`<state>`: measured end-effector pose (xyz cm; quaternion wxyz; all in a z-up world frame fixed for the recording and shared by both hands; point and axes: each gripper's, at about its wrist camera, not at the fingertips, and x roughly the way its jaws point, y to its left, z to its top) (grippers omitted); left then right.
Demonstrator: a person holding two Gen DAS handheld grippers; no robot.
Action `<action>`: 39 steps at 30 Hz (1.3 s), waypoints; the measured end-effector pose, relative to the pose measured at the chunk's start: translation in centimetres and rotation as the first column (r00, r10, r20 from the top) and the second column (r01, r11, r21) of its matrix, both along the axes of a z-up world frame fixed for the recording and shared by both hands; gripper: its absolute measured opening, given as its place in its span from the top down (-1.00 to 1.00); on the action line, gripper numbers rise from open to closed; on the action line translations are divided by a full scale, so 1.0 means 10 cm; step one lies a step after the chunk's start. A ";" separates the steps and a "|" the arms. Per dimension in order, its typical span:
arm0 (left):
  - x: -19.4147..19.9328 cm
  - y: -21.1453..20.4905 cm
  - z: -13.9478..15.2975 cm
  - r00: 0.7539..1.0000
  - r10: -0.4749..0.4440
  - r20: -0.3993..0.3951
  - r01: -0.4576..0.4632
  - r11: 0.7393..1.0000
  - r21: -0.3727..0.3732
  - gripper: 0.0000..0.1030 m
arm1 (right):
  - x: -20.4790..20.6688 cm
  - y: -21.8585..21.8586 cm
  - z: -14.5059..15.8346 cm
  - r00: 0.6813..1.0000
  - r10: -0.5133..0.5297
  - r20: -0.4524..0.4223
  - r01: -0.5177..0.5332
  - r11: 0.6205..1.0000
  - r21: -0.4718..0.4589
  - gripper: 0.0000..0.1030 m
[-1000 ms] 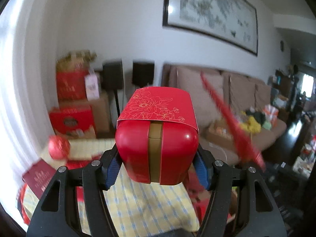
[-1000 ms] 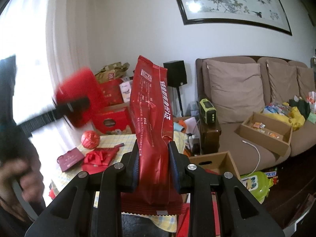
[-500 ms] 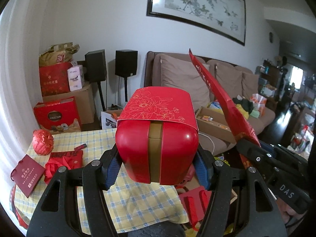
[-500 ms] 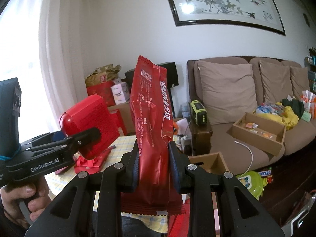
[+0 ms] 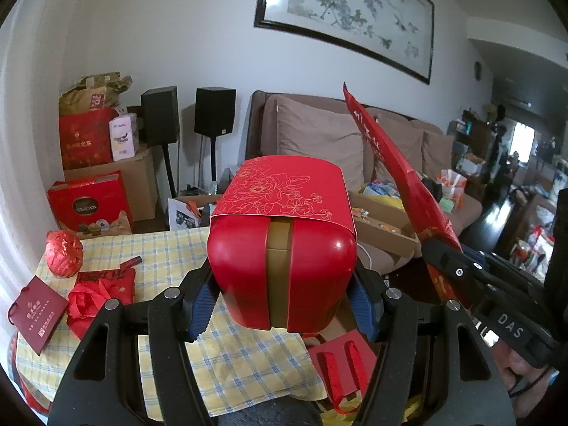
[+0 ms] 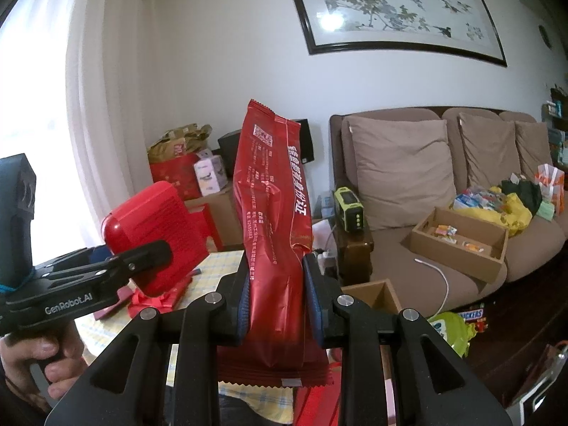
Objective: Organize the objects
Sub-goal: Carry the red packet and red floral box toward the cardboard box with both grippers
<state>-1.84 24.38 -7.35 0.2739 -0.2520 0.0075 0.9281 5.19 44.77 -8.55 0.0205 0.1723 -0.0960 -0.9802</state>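
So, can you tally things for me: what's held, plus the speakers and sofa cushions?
box, held: 1
packet, held: 1
speakers: 2
cushions: 3
total: 7

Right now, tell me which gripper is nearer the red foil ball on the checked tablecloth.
Left. The left gripper, clamped on the red tin, is above the table just right of the foil ball; the right gripper, holding the red packet, sits farther right.

Daylight from blown-out window (image 6: 32,113); fisheye edges, perhaps soft.
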 end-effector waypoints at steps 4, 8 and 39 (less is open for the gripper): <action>0.00 0.02 -0.02 1.000 -0.012 0.009 0.012 1.000 0.000 -0.19 | -0.01 0.05 -0.01 1.000 -0.013 0.004 0.013 1.000 -0.002 0.49; 0.02 0.07 -0.04 0.999 -0.032 0.029 0.031 0.999 0.011 -0.19 | -0.02 0.10 -0.03 1.000 -0.027 0.006 0.027 1.000 -0.006 0.49; 0.08 0.33 -0.27 0.995 -0.077 0.062 0.079 0.997 -0.025 -0.19 | -0.22 0.46 -0.30 0.987 -0.113 0.110 0.116 0.993 -0.019 0.48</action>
